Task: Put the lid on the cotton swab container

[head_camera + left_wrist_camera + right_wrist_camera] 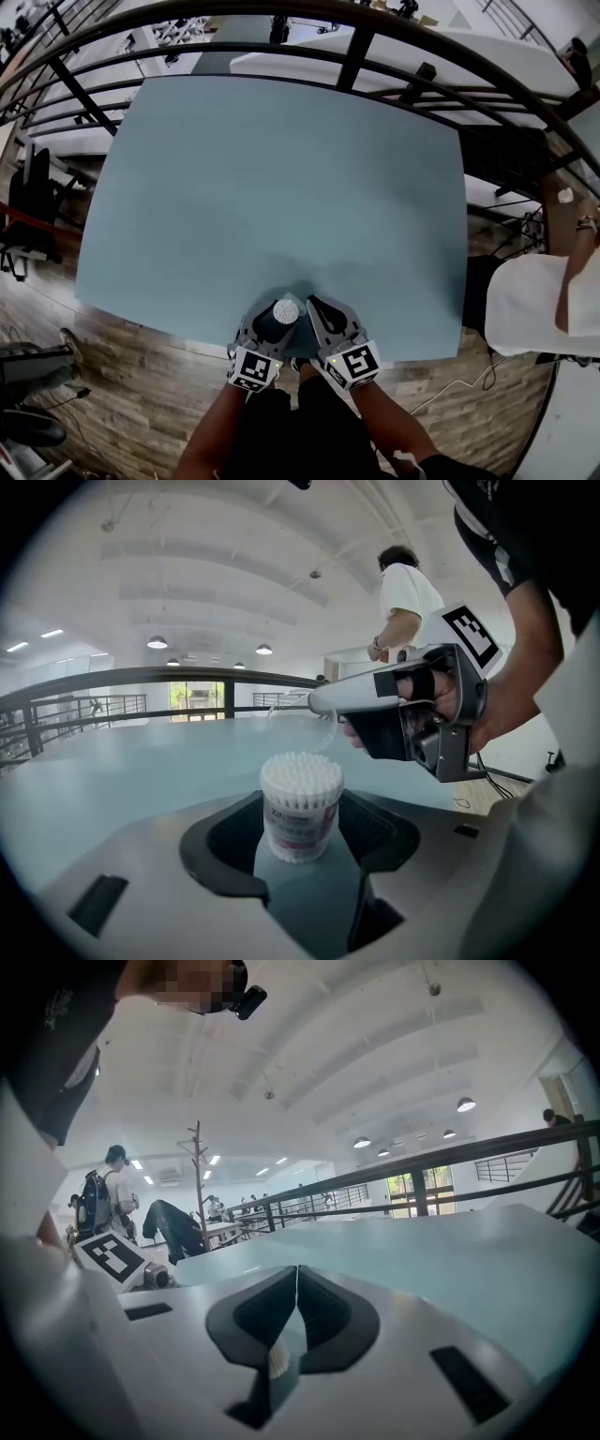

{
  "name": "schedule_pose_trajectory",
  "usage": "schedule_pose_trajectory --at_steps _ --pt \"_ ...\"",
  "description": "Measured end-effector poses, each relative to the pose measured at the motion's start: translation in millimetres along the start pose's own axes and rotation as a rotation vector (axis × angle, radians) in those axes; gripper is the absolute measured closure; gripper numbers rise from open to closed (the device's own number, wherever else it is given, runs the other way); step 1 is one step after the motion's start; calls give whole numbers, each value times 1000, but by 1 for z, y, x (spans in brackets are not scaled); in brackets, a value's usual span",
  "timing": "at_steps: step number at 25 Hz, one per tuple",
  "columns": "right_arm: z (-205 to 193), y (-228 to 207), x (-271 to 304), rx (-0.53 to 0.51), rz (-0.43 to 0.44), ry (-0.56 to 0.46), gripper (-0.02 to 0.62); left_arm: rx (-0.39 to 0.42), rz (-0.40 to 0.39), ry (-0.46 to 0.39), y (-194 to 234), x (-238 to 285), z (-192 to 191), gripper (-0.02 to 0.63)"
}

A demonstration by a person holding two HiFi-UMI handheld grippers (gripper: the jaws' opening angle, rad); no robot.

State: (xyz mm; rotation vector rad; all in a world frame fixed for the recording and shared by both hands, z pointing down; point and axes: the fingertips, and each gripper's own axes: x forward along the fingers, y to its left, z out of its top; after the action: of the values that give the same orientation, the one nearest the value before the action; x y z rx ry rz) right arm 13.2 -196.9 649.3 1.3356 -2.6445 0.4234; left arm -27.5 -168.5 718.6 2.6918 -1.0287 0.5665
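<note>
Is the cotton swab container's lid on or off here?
Off: the cotton swab container stands with bare swab tips showing, and the right gripper holds the clear lid apart from it.

This looks like a mezzanine in a large open workspace: a black railing point(359, 58) curves across the frame's top behind the blue-grey table point(281, 187), a wood-pattern floor point(141, 366) shows lower left, and round ceiling lamps point(157, 642) hang overhead.

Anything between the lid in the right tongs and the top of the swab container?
Nothing visible. The clear lid in the right tongs hangs above and beyond the open cotton swab container, with only air between.
</note>
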Motion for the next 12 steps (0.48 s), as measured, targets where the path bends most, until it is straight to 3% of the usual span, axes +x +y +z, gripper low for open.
schedule_pose_trajectory --at_steps 12 --pt "-14 36 5 -42 91 41 575 7 -14 1 -1 1 1 344"
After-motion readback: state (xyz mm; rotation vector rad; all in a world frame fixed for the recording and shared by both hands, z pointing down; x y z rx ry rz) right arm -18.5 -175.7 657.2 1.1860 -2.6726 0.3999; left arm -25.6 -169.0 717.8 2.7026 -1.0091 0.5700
